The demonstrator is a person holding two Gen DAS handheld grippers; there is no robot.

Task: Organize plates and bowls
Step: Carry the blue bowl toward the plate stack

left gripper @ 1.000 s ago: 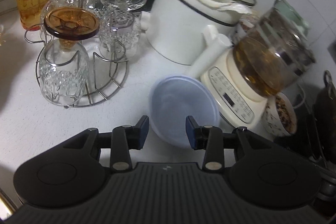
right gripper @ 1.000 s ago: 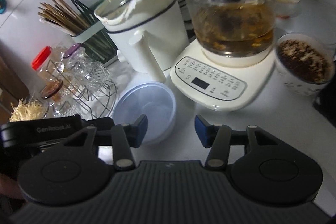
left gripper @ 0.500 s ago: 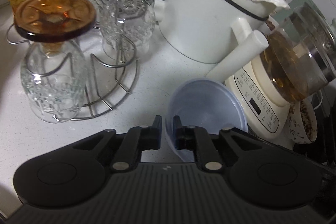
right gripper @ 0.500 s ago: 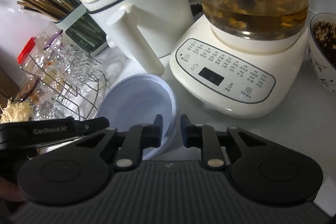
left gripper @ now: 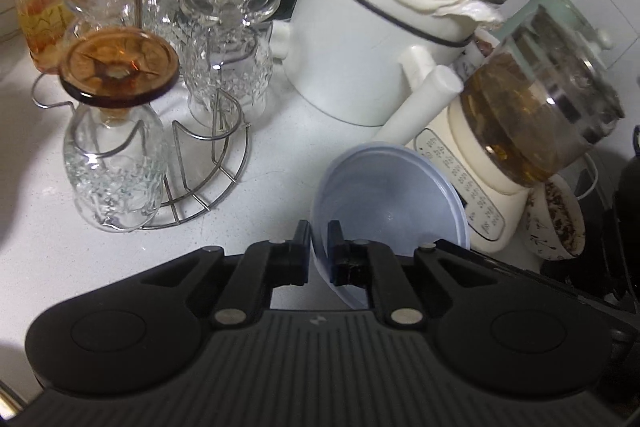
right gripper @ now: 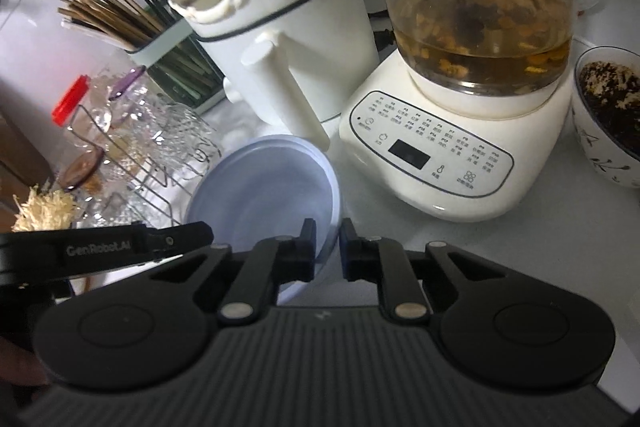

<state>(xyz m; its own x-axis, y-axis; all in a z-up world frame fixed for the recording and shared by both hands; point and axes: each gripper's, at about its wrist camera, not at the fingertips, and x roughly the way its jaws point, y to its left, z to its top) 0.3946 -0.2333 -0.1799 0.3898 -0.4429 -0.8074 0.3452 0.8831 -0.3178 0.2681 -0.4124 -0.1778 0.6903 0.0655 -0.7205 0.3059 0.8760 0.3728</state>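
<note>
The bowl (left gripper: 384, 203), tipped on the counter (left gripper: 272, 163) beside the kettle base (right gripper: 436, 163), is pinched at opposite rims by both grippers (left gripper: 319, 251) (right gripper: 327, 247); an uneven lift could knock the pot handle (right gripper: 288, 99).

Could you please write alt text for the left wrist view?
The left gripper is shut on the near rim of a pale blue plastic bowl, tilted on a white counter. Behind stand a wire rack of upturned glasses, a white electric pot and a glass tea kettle.
</note>
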